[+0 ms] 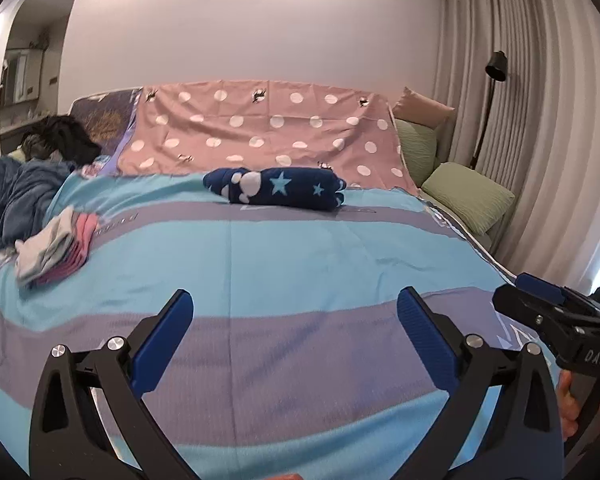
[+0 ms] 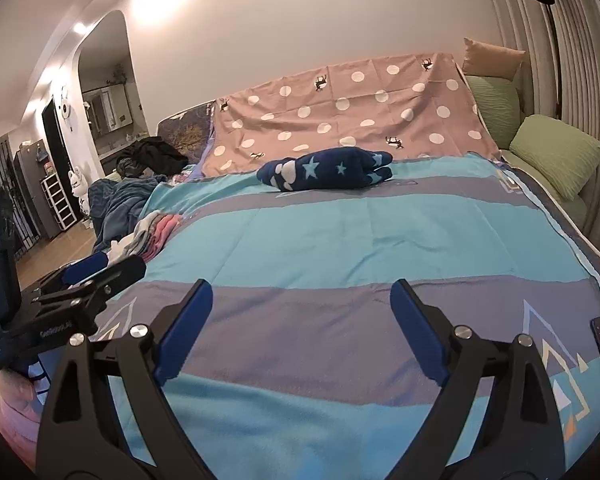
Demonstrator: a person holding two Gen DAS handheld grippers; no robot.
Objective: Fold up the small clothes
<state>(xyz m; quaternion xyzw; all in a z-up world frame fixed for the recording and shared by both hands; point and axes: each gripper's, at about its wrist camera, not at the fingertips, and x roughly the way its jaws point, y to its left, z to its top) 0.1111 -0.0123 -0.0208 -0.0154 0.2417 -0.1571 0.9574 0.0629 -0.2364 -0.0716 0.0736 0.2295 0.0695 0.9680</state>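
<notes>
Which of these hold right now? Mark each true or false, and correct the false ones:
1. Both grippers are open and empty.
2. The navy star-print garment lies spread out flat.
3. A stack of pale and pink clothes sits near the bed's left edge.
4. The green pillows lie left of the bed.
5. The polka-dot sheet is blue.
1. True. The left gripper and right gripper hold their jaws wide apart with nothing between.
2. False. The navy star-print garment lies bundled into a compact roll on the striped bedspread.
3. True. The stack of pale and pink clothes sits there.
4. False. The green pillows are on the right side.
5. False. The polka-dot sheet is pink with white dots.
</notes>
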